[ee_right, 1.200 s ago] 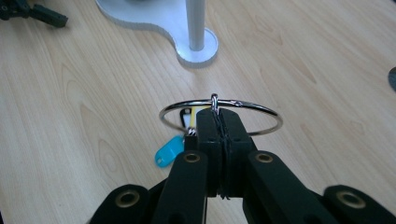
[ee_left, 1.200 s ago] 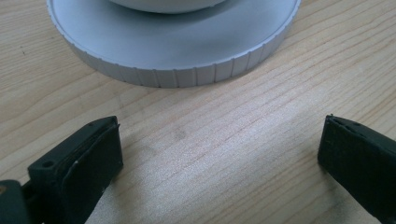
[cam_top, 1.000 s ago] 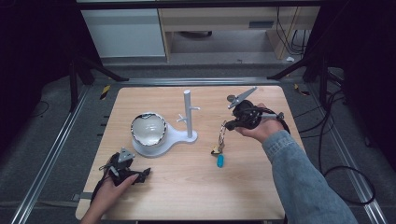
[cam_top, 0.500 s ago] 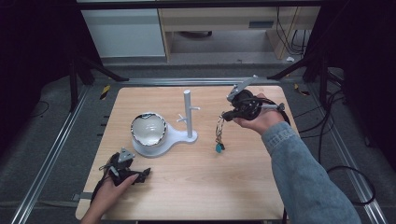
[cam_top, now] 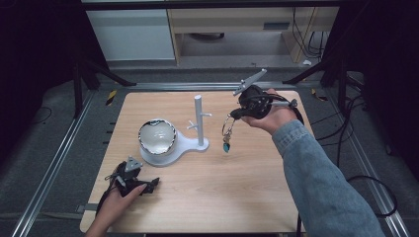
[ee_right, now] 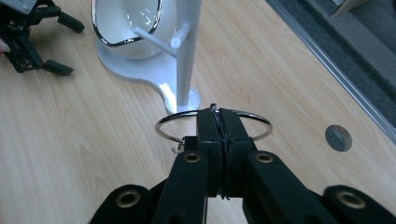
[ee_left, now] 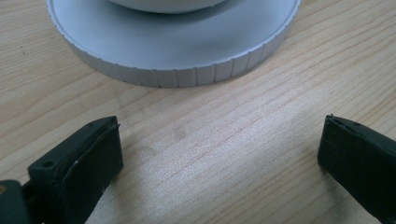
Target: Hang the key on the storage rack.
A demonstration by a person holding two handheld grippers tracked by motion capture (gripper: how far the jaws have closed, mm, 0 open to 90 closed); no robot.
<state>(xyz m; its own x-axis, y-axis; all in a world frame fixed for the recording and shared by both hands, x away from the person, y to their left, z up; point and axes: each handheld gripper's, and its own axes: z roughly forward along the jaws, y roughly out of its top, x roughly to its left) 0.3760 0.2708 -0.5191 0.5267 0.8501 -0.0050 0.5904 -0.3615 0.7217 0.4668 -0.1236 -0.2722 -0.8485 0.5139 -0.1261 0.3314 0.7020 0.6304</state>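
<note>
A white stand (cam_top: 198, 118) with a post and short pegs rises from a base that also carries a white bowl (cam_top: 156, 137). My right gripper (cam_top: 236, 114) is shut on a metal key ring (cam_top: 228, 124), held in the air just right of the post. A blue charm (cam_top: 226, 146) dangles from the ring. In the right gripper view the ring (ee_right: 161, 125) lies level in front of the post (ee_right: 187, 46), with the jaws (ee_right: 218, 114) pinching its near edge. My left gripper (cam_top: 150, 185) rests open on the table near the base (ee_left: 177, 51), nothing between its jaws (ee_left: 219, 140).
The wooden table (cam_top: 222, 197) has a metal rail (cam_top: 49, 163) along its left side and cables (cam_top: 346, 128) off its right edge. A small grey disc (ee_right: 338, 138) is set in the tabletop to the right. The left gripper (ee_right: 70, 46) lies left of the bowl (ee_right: 126, 23).
My right gripper has lifted the ring and charm off the table and carried them up and back, level with the post's pegs. The left gripper has stayed put.
</note>
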